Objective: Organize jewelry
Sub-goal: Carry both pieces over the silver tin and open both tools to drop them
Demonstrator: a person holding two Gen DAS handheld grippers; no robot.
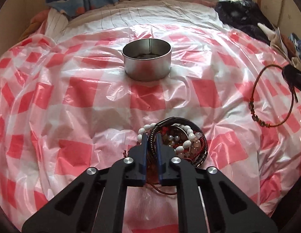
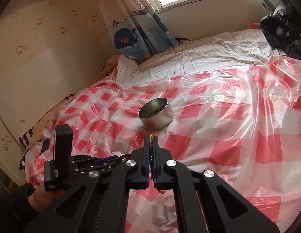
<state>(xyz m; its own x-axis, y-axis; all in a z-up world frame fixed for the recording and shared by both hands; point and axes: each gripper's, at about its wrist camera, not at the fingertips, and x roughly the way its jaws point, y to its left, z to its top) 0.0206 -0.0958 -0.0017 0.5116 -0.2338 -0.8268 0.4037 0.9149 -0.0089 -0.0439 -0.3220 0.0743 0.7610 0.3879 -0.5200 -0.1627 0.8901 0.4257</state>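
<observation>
Here, a dark braided bracelet (image 1: 152, 136) sits pinched in the left gripper (image 1: 151, 137), low centre of frame, atop the bracelet pile (image 1: 186, 141). The right gripper (image 2: 150, 141) pinches a red cord bracelet (image 1: 271, 97). A round metal tin (image 1: 147, 60) stands mid-frame on the checked plastic sheet (image 1: 72, 97).

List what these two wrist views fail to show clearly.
- Round silver metal tin: something dark lies inside, unidentifiable in either view; wall and shadow hide it.
- Thin red cord bracelet with beads: in the right gripper, whose fingers cover most of it in the right wrist view.
- Pile of beaded bracelets: left gripper hides its near side; bracelet count unclear.
</observation>
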